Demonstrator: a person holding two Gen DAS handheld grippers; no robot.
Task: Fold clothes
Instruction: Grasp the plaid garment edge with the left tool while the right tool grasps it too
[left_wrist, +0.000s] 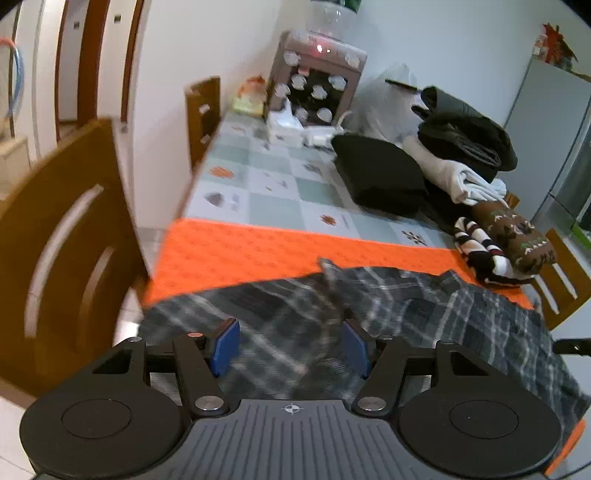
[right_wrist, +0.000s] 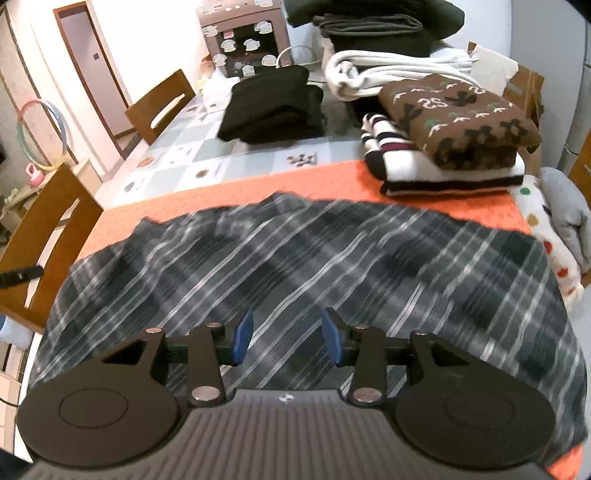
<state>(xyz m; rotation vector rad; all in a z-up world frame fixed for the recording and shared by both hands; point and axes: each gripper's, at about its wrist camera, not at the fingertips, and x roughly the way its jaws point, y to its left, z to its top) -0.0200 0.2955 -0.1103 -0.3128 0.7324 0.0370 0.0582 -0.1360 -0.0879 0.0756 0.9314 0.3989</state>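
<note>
Right up against the left wrist lens sits the left gripper (left_wrist: 291, 349), blue-padded jaws spread apart with nothing pinched between them, hovering over the dark grey plaid flannel garment (left_wrist: 388, 306). That garment lies rumpled across the orange dimpled mat (left_wrist: 236, 251) at the near end of the tabletop (left_wrist: 266, 184), and one corner of it pokes up in a ridge near the middle. It looks soft and floppy, the kind of cloth that bunches instead of holding a crease. Further back there's a folded black fabric stack (left_wrist: 380, 173), a white towel-like bundle (left_wrist: 458, 177) and a brown patterned knit sweater (left_wrist: 517, 236) on a striped piece, so I'd say a good chunk of the pile is already done. A wooden chair (left_wrist: 62, 240) stands off to the left.

From the right wrist view, the right gripper (right_wrist: 286, 338) is released as well, blue pads apart above the plaid, gripping nothing. Here the garment covers most of the mat from edge to edge, spread out but wrinkled along the far hem, and not folded yet as far as I can tell. The brown knit looks thick and nubbly, sitting on a black-and-white striped folded garment (right_wrist: 443, 173). My guess is this plaid one is the current piece and all its folds are still to come.
</note>
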